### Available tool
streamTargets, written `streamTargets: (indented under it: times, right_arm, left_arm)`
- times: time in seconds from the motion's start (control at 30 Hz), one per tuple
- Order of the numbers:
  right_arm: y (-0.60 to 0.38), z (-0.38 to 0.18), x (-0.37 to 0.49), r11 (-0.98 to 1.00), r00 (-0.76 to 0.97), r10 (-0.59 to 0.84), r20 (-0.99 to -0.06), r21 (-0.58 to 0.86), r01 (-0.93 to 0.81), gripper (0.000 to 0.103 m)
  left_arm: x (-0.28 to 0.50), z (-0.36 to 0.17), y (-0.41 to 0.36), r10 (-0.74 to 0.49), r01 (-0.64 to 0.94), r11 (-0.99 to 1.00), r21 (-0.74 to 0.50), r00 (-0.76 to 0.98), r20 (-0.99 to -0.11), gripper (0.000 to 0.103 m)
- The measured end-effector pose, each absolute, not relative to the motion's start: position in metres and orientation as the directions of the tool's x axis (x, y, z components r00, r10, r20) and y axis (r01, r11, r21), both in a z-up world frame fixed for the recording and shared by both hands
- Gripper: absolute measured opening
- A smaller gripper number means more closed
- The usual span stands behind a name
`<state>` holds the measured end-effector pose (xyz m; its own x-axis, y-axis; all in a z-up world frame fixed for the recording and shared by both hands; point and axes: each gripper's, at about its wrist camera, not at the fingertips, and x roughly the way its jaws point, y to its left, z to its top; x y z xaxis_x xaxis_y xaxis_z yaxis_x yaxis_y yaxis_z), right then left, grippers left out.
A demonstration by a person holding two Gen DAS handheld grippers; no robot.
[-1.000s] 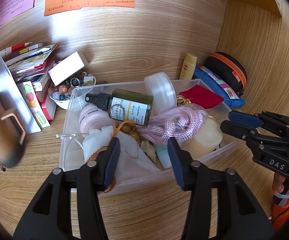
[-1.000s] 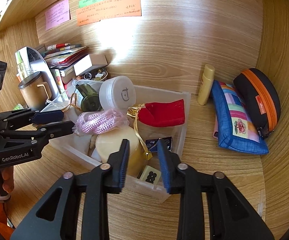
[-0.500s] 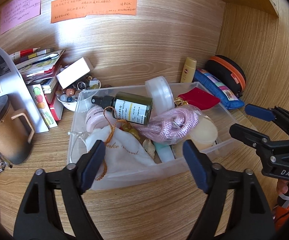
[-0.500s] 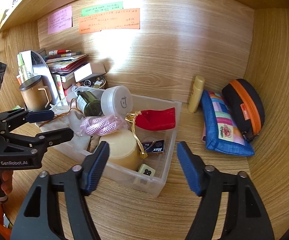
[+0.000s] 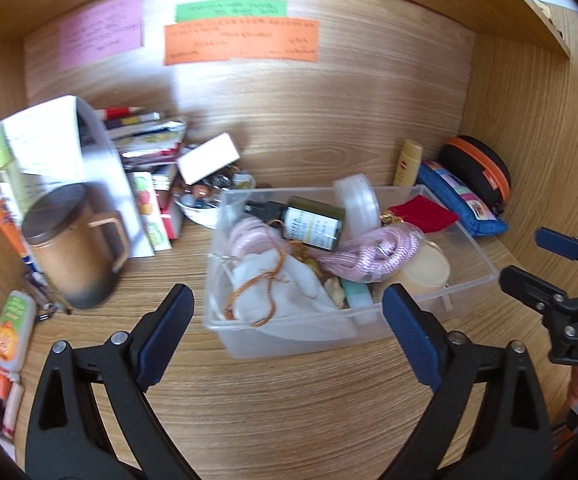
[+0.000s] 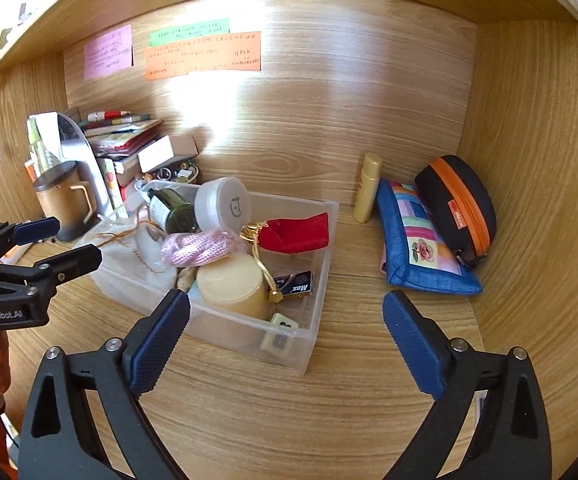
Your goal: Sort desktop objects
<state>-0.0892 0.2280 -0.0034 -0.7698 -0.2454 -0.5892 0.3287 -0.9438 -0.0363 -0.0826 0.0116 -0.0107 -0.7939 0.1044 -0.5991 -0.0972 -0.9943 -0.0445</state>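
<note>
Closest to me, the left gripper (image 5: 289,316) and the right gripper (image 6: 287,316) both hover over the bare wooden surface (image 6: 329,400), each with its jaws spread wide and nothing between them; both pairs have just been opening. In the left wrist view the blue pads frame the near wall of a clear plastic box (image 5: 301,340) without touching it, and the right gripper stands off to the box's right end. The box sits on the surface just beyond the jaws, crammed full: a white drawstring pouch (image 5: 277,296) at the near left, a cream round jar (image 6: 233,284) at the near right, a pink coiled cord (image 5: 369,252) across the middle, a dark green bottle (image 5: 313,222) lying on its side on top, a white round tub (image 6: 223,204) tipped on edge beside it, a red velvet pouch (image 6: 297,232) toward the far right corner, and a small dark packet (image 6: 295,283) low against the right wall. Left of the box stands a brown lidded mug (image 5: 75,248). Farther back on that side, books and a white carton (image 5: 209,158) are stacked near a bowl of beads (image 5: 209,196). To the right rear, a yellow tube (image 6: 367,188) stands by the back wall, next to a blue patchwork pouch (image 6: 421,248) and a black case with an orange zip (image 6: 455,208). Pink, green and orange notes (image 6: 203,56) are stuck on the back wall.
</note>
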Motion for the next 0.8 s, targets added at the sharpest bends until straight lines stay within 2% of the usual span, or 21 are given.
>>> streamTargets:
  times: [0.13,0.43,0.8]
  right_arm:
    - [0.231,0.005,-0.075,-0.946,-0.783,-0.259,-0.565,-0.013,0.323,0.103]
    - [0.233,0.018,-0.049,-0.951,-0.810,-0.266,-0.523,0.004,0.310,0.103]
    - [0.235,0.013,-0.036,-0.947,-0.808,-0.283,-0.517,0.017,0.321,0.103]
  left_arm:
    - [-0.069,-0.004,0.010,0.103,-0.092,-0.995,-0.048,-0.804,-0.586,0.099]
    - [-0.040,0.007,0.017,0.093,-0.095,-0.995,-0.024,-0.833,-0.546,0.100]
    - [-0.019,0.007,0.024,0.091,-0.094,-0.995,-0.020,-0.850,-0.520,0.101]
